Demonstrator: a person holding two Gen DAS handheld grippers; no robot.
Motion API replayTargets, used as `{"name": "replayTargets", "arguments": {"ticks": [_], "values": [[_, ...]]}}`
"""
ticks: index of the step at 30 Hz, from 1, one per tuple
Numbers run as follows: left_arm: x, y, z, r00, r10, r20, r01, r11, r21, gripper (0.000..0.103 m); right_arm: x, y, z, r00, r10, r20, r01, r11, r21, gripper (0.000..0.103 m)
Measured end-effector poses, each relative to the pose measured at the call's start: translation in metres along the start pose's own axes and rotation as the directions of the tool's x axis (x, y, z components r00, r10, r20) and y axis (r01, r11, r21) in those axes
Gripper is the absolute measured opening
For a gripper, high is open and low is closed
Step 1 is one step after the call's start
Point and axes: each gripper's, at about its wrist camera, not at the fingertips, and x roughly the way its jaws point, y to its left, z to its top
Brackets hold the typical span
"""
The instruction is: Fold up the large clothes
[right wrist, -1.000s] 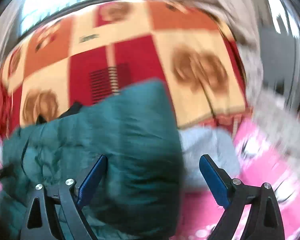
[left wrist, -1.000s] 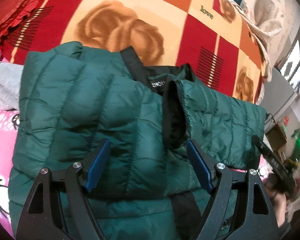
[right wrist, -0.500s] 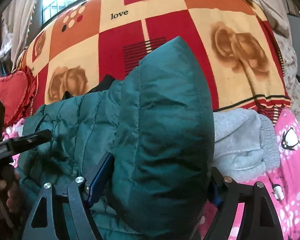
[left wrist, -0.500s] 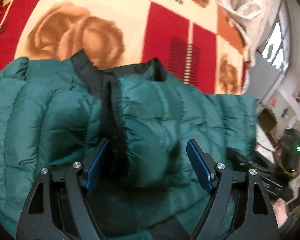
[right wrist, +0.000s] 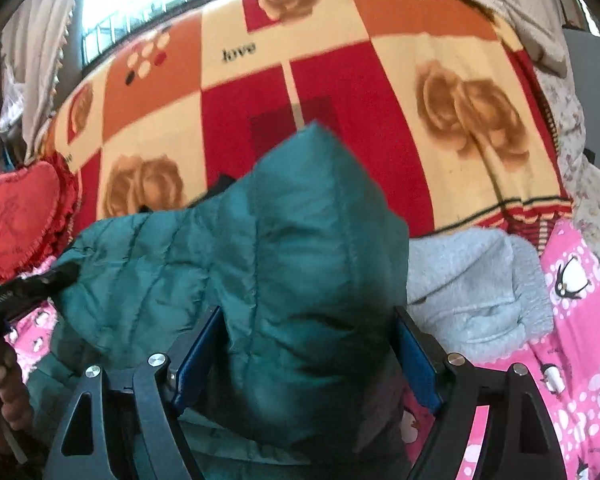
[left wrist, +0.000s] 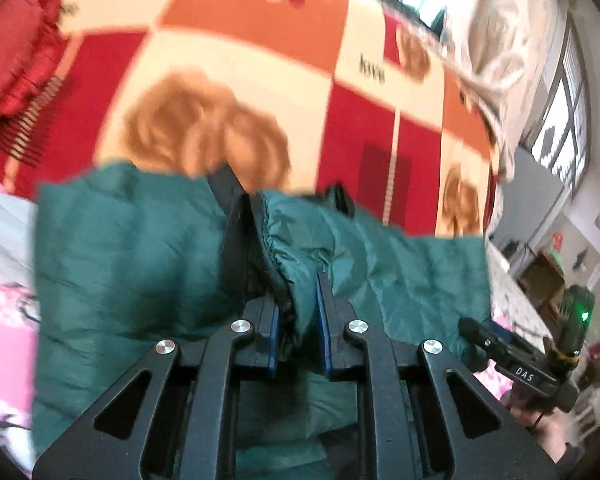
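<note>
1. The left gripper (left wrist: pixel 298 316) has just closed and now pinches the cuff (left wrist: pixel 278 256) of the green jacket (left wrist: pixel 132 248), which lies on the blanket (left wrist: pixel 236 56).
2. The right gripper (right wrist: pixel 305 350) clamps a thick folded part of the jacket between wide-set jaws.
3. Risk: the slick fabric may slip from the wide grip, undoing the fold.
4. Legible: "love" (right wrist: pixel 240 53) on the blanket; "DAS" (left wrist: pixel 524 374) on the other tool.

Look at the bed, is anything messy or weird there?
Nothing is broken or spilled. The green puffer jacket lies bunched rather than flat, one sleeve cuff pinched in the left gripper. A grey fleece garment sits crumpled beside it.
</note>
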Motion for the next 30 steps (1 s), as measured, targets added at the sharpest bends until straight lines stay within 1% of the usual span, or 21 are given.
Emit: {"name": "replayTargets", "arguments": {"ticks": [3,5,6,8,9,11,13,14,15,17,18,19,20,21,22,23,25,26,27,28,30], "values": [[-0.039,0.018,0.007,0.994,0.081,0.075,-0.08,0.997,-0.016,0.014,-0.018,-0.004,0.007,0.998,-0.01,0.065,0.009,1.0,0.025,0.08],[-0.054,0.034,0.006,0.989,0.127,0.08,-0.123,0.991,-0.056,0.014,-0.023,-0.009,0.01,0.996,-0.043,0.076,0.039,0.998,0.053,0.08],[-0.058,0.045,0.004,0.986,0.156,0.064,-0.15,0.985,-0.083,0.014,-0.022,-0.012,0.011,0.995,-0.064,0.07,0.059,0.996,0.065,0.08],[-0.055,0.064,-0.005,0.977,0.215,-0.002,-0.213,0.969,-0.125,0.014,-0.019,-0.017,0.01,0.992,-0.12,0.047,0.116,0.99,0.085,0.08],[-0.048,0.074,-0.009,0.967,0.25,-0.044,-0.253,0.957,-0.142,0.014,-0.018,-0.02,0.009,0.992,-0.121,0.041,0.117,0.989,0.093,0.08],[-0.046,0.087,-0.014,0.956,0.281,-0.083,-0.292,0.937,-0.19,0.014,-0.016,-0.022,0.009,0.992,-0.126,0.029,0.123,0.987,0.101,0.08],[-0.055,0.089,-0.012,0.959,0.278,-0.055,-0.283,0.928,-0.241,0.014,-0.015,-0.023,0.009,0.991,-0.128,0.033,0.124,0.987,0.099,0.08],[-0.063,0.086,-0.01,0.96,0.278,-0.012,-0.273,0.931,-0.244,0.014,-0.016,-0.023,0.01,0.99,-0.137,0.04,0.132,0.986,0.098,0.08],[-0.074,0.077,-0.007,0.958,0.281,0.061,-0.261,0.939,-0.226,0.015,-0.016,-0.023,0.01,0.989,-0.137,0.048,0.131,0.986,0.104,0.08],[-0.081,0.057,-0.003,0.957,0.261,0.129,-0.239,0.957,-0.163,0.015,-0.016,-0.023,0.01,0.99,-0.13,0.062,0.121,0.984,0.131,0.075],[-0.078,0.047,-0.002,0.964,0.23,0.136,-0.215,0.969,-0.12,0.02,-0.014,-0.022,0.011,0.99,-0.13,0.058,0.121,0.982,0.145,0.074],[-0.071,0.039,-0.003,0.973,0.2,0.117,-0.191,0.978,-0.081,0.025,-0.012,-0.021,0.011,0.991,-0.122,0.048,0.113,0.982,0.15,0.074],[-0.059,0.032,-0.005,0.98,0.186,0.072,-0.183,0.982,-0.046,0.035,-0.005,-0.019,0.012,0.996,-0.088,0.018,0.084,0.984,0.156,0.072],[-0.046,0.027,-0.008,0.98,0.199,0.019,-0.199,0.98,-0.02,0.037,0.002,-0.014,0.012,0.999,-0.043,-0.021,0.046,0.987,0.152,0.064],[-0.034,0.028,-0.011,0.974,0.225,-0.023,-0.225,0.974,-0.007,0.037,0.007,-0.01,0.012,0.999,-0.024,-0.037,0.029,0.989,0.144,0.059],[-0.02,0.031,-0.015,0.961,0.266,-0.069,-0.267,0.964,-0.001,0.037,0.014,-0.002,0.012,0.998,0.002,-0.06,0.005,0.992,0.122,0.057],[0.002,0.045,-0.023,0.92,0.354,-0.166,-0.36,0.933,-0.005,0.037,0.03,0.004,0.009,0.991,0.063,-0.12,-0.049,0.991,0.121,0.056],[0.011,0.053,-0.027,0.895,0.391,-0.214,-0.402,0.916,-0.004,0.037,0.05,0.006,0.003,0.975,0.101,-0.2,-0.075,0.988,0.132,0.056],[0.017,0.057,-0.032,0.883,0.402,-0.242,-0.415,0.91,-0.004,0.037,0.066,0.007,-0.006,0.956,0.118,-0.267,-0.085,0.988,0.13,0.057],[0.021,0.059,-0.034,0.877,0.408,-0.255,-0.42,0.907,0.004,0.037,0.081,0.008,-0.015,0.939,0.104,-0.328,-0.074,0.992,0.103,0.057],[0.021,0.054,-0.034,0.869,0.427,-0.251,-0.433,0.901,0.031,0.037,0.088,0.011,-0.02,0.935,0.064,-0.349,-0.049,0.997,0.052,0.057]]}}
